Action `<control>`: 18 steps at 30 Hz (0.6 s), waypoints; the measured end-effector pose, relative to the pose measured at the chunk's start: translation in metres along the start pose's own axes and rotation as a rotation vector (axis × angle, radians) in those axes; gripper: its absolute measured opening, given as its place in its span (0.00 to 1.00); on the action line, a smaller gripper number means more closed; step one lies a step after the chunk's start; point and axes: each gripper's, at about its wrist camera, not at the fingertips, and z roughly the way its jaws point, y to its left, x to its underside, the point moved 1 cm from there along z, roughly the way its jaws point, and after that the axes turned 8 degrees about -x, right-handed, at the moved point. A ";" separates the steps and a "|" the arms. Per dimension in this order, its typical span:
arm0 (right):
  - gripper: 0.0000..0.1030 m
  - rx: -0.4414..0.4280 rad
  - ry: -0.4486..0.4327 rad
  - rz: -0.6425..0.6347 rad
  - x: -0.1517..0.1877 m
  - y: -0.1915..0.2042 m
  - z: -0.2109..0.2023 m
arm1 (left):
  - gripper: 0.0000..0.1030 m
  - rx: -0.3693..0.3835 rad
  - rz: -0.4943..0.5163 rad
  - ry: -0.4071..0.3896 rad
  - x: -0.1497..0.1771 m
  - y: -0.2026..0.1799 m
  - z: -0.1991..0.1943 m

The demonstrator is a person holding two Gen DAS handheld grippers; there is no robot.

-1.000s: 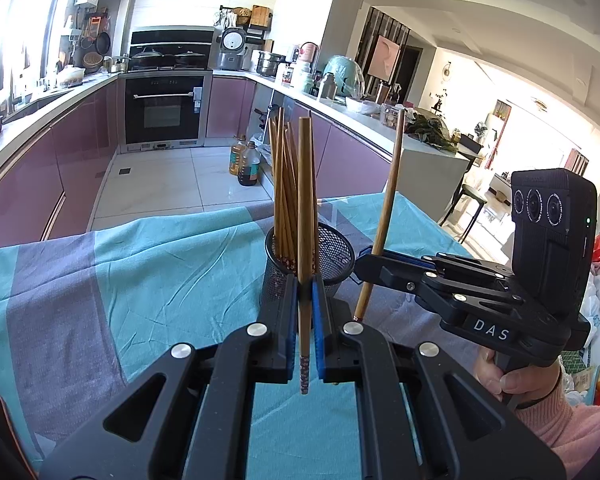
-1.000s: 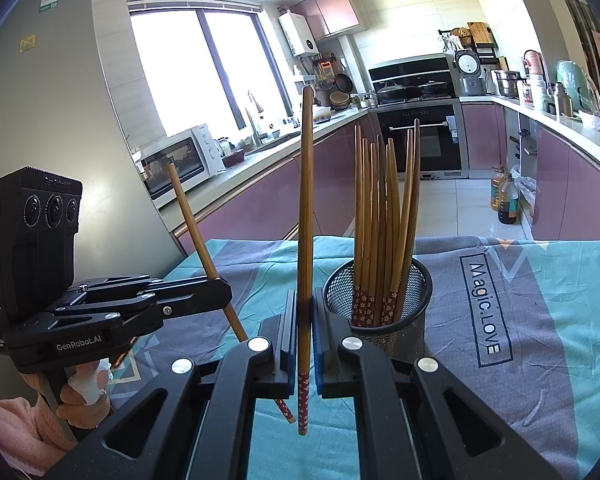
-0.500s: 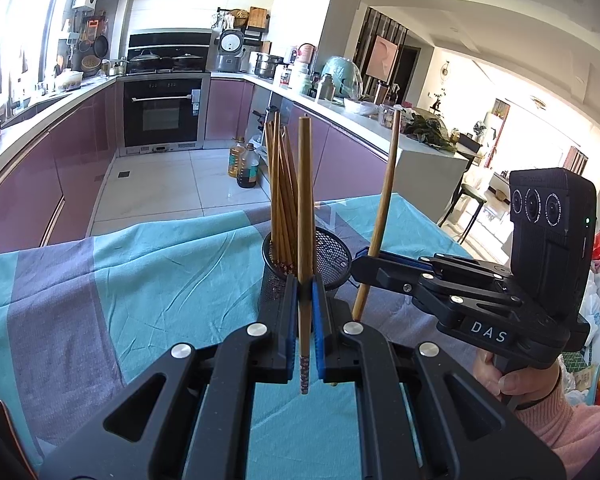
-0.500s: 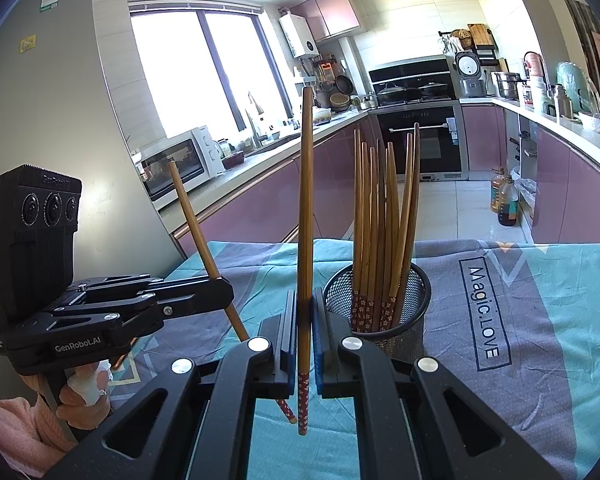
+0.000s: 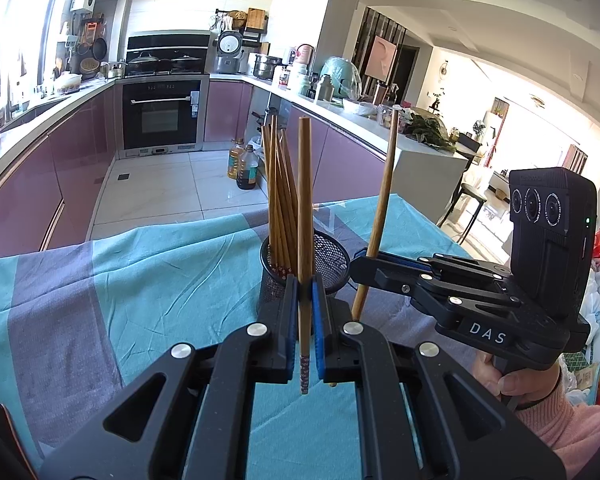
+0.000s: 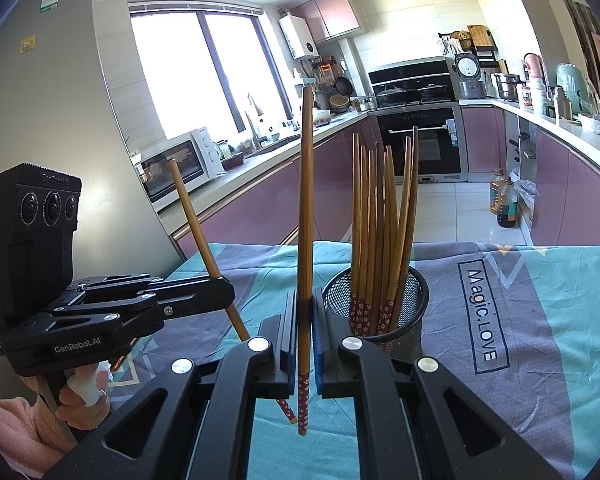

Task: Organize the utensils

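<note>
A black mesh cup (image 5: pixel 332 264) with several brown chopsticks (image 5: pixel 278 200) stands on the table; it also shows in the right wrist view (image 6: pixel 414 296). My left gripper (image 5: pixel 305 296) is shut on one upright chopstick (image 5: pixel 305 208), just in front of the cup. My right gripper (image 6: pixel 305 304) is shut on another upright chopstick (image 6: pixel 306 200), left of the cup. In the left wrist view the right gripper (image 5: pixel 366 264) holds its chopstick (image 5: pixel 382 208) tilted, right of the cup. In the right wrist view the left gripper (image 6: pixel 224 288) holds its chopstick (image 6: pixel 196 224) tilted.
A teal and grey tablecloth (image 5: pixel 120 288) covers the table, with "Magic.LOVE" printed (image 6: pixel 480 316) on it. Kitchen counters, an oven (image 5: pixel 162 116) and oil bottles (image 5: pixel 244 166) on the floor lie beyond the far edge.
Both grippers have drifted slightly nearer the mesh cup, each holding its chopstick upright. Nothing was let go.
</note>
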 end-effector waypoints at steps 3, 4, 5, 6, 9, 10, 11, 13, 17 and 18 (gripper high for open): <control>0.06 0.002 -0.003 0.002 -0.002 0.000 -0.001 | 0.07 0.000 0.000 0.000 0.000 -0.001 0.001; 0.06 0.002 -0.003 0.001 -0.002 -0.001 -0.001 | 0.07 0.000 0.000 0.000 0.001 -0.001 0.000; 0.06 0.002 -0.004 0.000 -0.002 -0.001 -0.001 | 0.07 0.000 0.001 0.000 0.000 -0.001 0.000; 0.06 0.001 -0.004 0.000 -0.002 -0.001 -0.001 | 0.07 0.000 0.001 0.000 0.001 -0.001 0.001; 0.06 0.002 -0.006 -0.001 -0.003 -0.001 -0.001 | 0.07 0.000 0.001 0.000 0.001 -0.002 0.001; 0.06 0.001 -0.006 0.000 -0.004 -0.002 -0.001 | 0.07 -0.001 0.002 -0.001 0.001 -0.001 0.001; 0.06 0.001 -0.006 0.000 -0.004 -0.002 -0.001 | 0.07 0.000 0.001 0.000 0.001 -0.002 0.001; 0.06 0.002 -0.006 0.000 -0.004 -0.002 -0.001 | 0.07 0.000 0.004 -0.001 0.000 -0.002 0.000; 0.06 0.001 -0.007 -0.001 -0.003 -0.002 -0.002 | 0.07 0.000 0.006 -0.003 -0.001 0.000 -0.001; 0.06 0.002 -0.006 -0.002 -0.003 -0.002 -0.002 | 0.07 0.000 0.005 -0.002 -0.001 -0.001 -0.001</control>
